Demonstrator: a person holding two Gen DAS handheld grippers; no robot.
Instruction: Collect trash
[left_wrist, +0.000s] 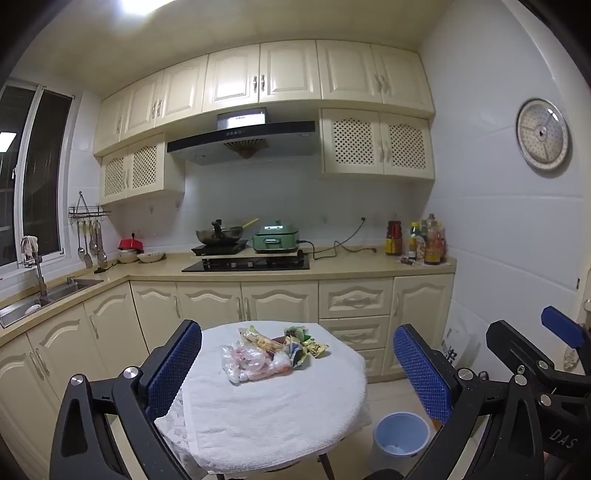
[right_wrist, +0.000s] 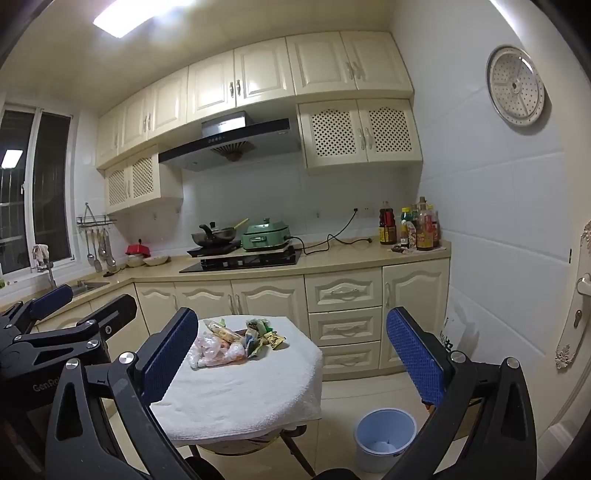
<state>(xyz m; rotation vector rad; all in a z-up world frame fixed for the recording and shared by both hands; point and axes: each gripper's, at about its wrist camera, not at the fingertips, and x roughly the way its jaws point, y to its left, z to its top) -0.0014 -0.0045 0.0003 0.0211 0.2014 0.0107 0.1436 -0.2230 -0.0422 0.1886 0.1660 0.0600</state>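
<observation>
Nearest the cameras, the left claw (left_wrist: 295, 369) and the right claw (right_wrist: 291, 360) both stand wide apart, empty, short of the small round tabletop draped in a white towel (left_wrist: 273, 406). The heap of crinkled clear plastic bags and green-yellow snack wrappers (left_wrist: 269, 354) lies on the far half of that tabletop. The pale blue round plastic bin (right_wrist: 386, 439) stands on the floor just right of it. Likely slips: pinching towel with the trash and dragging the cloth, or loose wrappers sliding out and missing the bin.
</observation>
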